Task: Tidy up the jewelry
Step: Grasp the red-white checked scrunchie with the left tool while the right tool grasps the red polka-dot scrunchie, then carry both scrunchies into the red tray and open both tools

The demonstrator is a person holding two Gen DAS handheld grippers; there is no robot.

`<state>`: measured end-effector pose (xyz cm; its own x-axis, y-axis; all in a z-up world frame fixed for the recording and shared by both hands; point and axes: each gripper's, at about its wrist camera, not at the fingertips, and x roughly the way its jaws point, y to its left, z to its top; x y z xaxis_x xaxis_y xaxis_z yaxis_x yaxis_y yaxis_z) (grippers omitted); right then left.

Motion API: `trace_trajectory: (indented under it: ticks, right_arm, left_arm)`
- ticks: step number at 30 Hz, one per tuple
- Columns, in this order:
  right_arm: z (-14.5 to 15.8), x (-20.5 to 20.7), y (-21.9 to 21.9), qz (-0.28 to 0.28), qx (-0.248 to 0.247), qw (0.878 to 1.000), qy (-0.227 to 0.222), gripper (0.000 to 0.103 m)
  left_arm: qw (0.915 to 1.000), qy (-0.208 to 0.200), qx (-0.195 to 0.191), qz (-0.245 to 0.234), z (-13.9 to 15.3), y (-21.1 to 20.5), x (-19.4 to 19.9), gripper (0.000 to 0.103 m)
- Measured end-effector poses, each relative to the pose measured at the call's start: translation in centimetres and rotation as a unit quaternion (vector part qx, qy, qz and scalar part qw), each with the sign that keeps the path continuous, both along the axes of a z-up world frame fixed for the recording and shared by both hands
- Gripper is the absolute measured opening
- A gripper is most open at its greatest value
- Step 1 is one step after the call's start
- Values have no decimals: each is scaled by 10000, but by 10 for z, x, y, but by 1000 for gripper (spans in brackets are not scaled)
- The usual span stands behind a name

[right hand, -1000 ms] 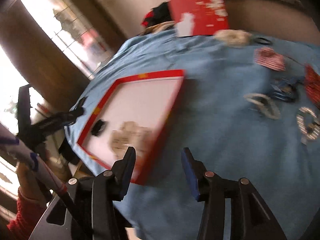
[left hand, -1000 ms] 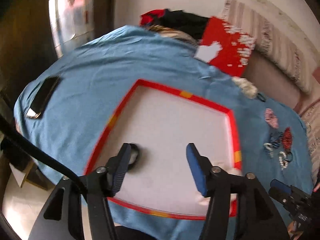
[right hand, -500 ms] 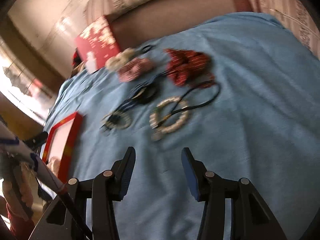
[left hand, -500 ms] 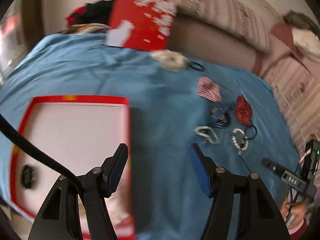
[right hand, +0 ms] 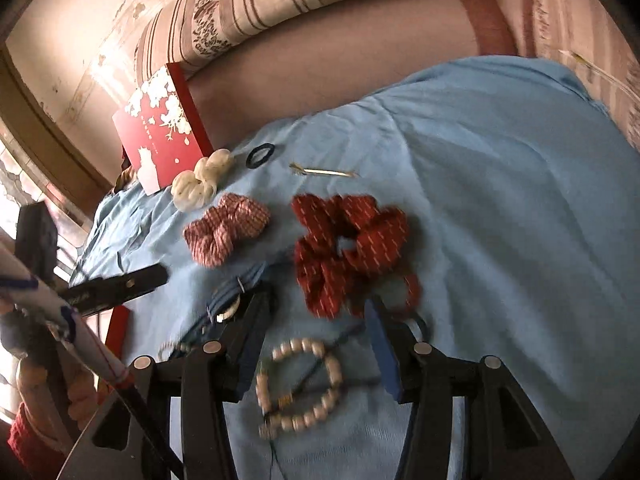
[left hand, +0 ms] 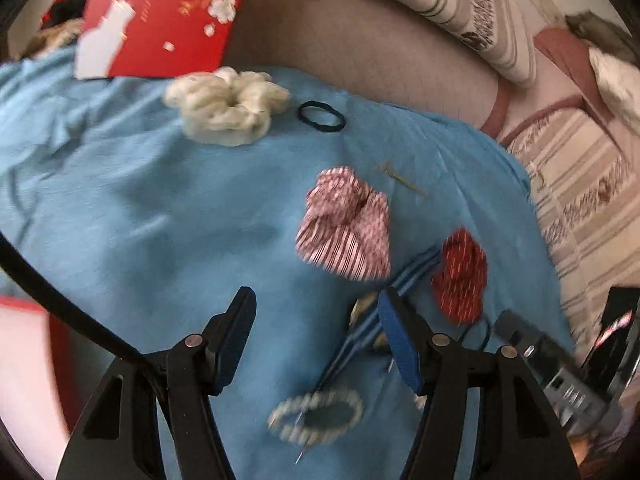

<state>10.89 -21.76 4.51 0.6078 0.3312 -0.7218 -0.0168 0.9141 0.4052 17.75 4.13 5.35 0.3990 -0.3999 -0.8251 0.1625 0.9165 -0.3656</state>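
Jewelry and hair ties lie on a blue cloth [left hand: 120,208]. My left gripper [left hand: 314,304] is open and empty above the cloth. A striped pink scrunchie [left hand: 346,224] lies just beyond it. A pale bead bracelet [left hand: 316,420] lies below, between the arms. A blue cord piece [left hand: 372,324] lies by the right finger. My right gripper [right hand: 318,312] is open and empty. A white bead bracelet [right hand: 300,384] lies between its arms. A red scrunchie [right hand: 348,248] lies just beyond the fingertips. The pink scrunchie [right hand: 224,228] and blue cord piece [right hand: 232,300] lie to its left.
A cream scrunchie [left hand: 228,104], a black hair tie [left hand: 322,117] and a thin gold pin [left hand: 400,178] lie farther back. A red box lid [left hand: 160,16] leans against the sofa [left hand: 360,40]. The red tray's edge [left hand: 24,308] shows at left.
Both grippers have swung right, away from the red tray, and now hover over the cluster of scrunchies and bracelets. Both stay open.
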Motion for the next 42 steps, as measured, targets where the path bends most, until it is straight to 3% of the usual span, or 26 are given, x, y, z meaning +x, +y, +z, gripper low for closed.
trace_trajectory:
  ticks: [3, 8, 9, 10, 11, 12, 14, 21, 26, 30, 35, 42]
  right_arm:
    - [-7, 18, 8, 55, -82, 9999, 48, 55]
    - [-25, 40, 11, -52, -288, 9993, 213, 54]
    - [-28, 42, 10, -107, -318, 9992, 238, 42]
    - [-30, 44, 7, -185, -327, 9989, 279, 18]
    - [-32, 46, 4, -214, -273, 9988, 333, 10]
    - [-32, 45, 0, -270, -189, 9988, 370, 8]
    - [-24, 39, -7, -400, -133, 9987, 286, 6]
    - [31, 2, -1, -312, -206, 9991, -180, 5]
    - [68, -25, 36, 92, -386, 9982, -453, 5]
    - [85, -38, 82, 550, -439, 9959, -577, 5]
    - [96, -49, 172, 1356, -440, 9875, -673, 5]
    - [87, -45, 285, 2151, -429, 9740, -573, 5]
  left_arm:
    - [9996, 210, -194, -17, -14, -10, 22, 67]
    - [9994, 322, -129, -70, -32, -24, 40, 68]
    - [9995, 291, -82, -90, -33, -26, 42, 68]
    - [9996, 265, -30, -131, -33, -28, 43, 63]
    - [9996, 237, 16, -158, -33, -28, 43, 39]
    - [9996, 208, 119, -168, -30, -28, 42, 30]
    - [9995, 236, -102, -182, -23, -19, 38, 10]
    - [9992, -298, -163, -219, 38, 18, -11, 10]
    - [9975, -679, -127, -161, 84, 69, -60, 10]
    - [9964, -851, -6, 50, 104, 125, -93, 10]
    - [9934, -890, 340, 640, 101, 202, -120, 10]
    - [9866, -670, 464, 1415, 67, 294, -122, 10]
